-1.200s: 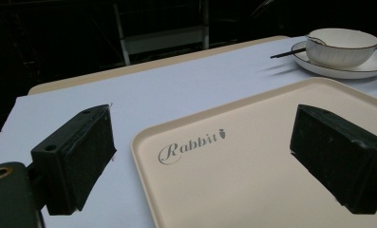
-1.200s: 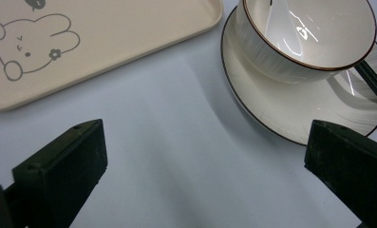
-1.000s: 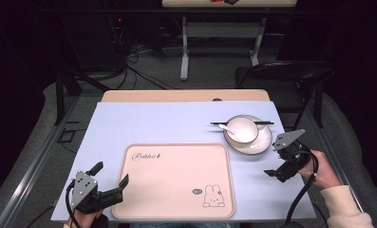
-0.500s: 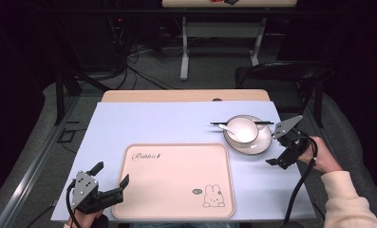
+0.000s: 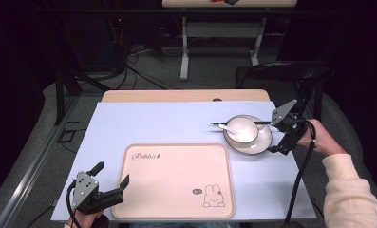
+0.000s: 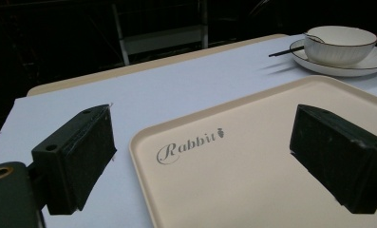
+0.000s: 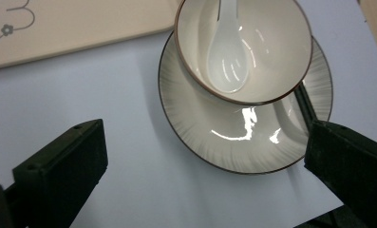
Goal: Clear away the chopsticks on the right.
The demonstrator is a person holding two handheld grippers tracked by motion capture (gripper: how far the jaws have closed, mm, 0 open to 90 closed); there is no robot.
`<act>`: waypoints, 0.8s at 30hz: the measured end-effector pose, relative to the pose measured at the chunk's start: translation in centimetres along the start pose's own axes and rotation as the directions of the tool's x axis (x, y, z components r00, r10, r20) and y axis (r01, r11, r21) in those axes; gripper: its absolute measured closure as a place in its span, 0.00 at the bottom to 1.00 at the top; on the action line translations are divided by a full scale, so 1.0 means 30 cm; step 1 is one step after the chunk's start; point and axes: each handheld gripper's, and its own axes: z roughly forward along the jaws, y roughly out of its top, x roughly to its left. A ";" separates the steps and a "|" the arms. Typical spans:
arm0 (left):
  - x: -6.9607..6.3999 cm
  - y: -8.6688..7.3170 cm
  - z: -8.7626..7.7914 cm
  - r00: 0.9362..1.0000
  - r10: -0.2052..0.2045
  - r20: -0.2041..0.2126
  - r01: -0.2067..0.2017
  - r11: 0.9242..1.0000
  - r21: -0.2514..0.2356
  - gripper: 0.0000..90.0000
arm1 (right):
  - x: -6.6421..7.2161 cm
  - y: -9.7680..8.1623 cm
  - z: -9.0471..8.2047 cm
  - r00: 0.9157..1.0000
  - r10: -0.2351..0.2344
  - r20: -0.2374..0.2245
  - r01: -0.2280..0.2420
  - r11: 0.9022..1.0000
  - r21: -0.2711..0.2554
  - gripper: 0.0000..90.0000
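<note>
A white bowl [image 5: 243, 129] [image 7: 252, 71] [image 6: 340, 43] with a white spoon [image 5: 230, 129] [image 7: 228, 57] in it rests on a dark-rimmed plate [image 5: 259, 145] [image 7: 210, 142] [image 6: 362, 66] at the table's right. Black chopsticks [image 5: 221, 123] [image 6: 285, 51] lie across the plate behind the bowl. A cream "Rabbit" tray [image 5: 176, 183] [image 6: 233, 175] lies front and centre. My right gripper [image 5: 277, 137] [image 7: 202, 183] hovers open at the plate's right edge, nothing between its jaws. My left gripper [image 5: 111, 176] [image 6: 200, 156] is open at the tray's front left corner, holding nothing.
A pale blue mat [image 5: 157, 126] covers the wooden table [image 5: 176, 96]. A black chair [image 5: 281, 73] stands behind the table's right corner, and another table's legs [image 5: 219, 42] stand farther back. Cables trail over the dark floor [image 5: 143, 71].
My right gripper has moved forward and left, up to the plate's right edge. The left gripper has stayed in place.
</note>
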 end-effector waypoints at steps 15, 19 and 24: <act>0.002 0.000 0.000 1.000 -0.009 -0.001 0.009 1.000 0.001 0.08 | -0.145 0.026 0.029 0.998 -0.009 -0.069 0.010 1.000 0.022 0.00; 0.005 -0.001 -0.002 1.000 -0.020 -0.005 0.020 1.000 -0.004 0.08 | -0.188 0.020 0.034 0.998 -0.002 -0.065 0.003 1.000 0.007 0.00; 0.008 0.000 0.004 1.000 -0.019 0.002 0.019 1.000 0.014 0.08 | -0.220 -0.002 0.069 0.996 0.037 -0.081 -0.035 0.999 0.026 0.00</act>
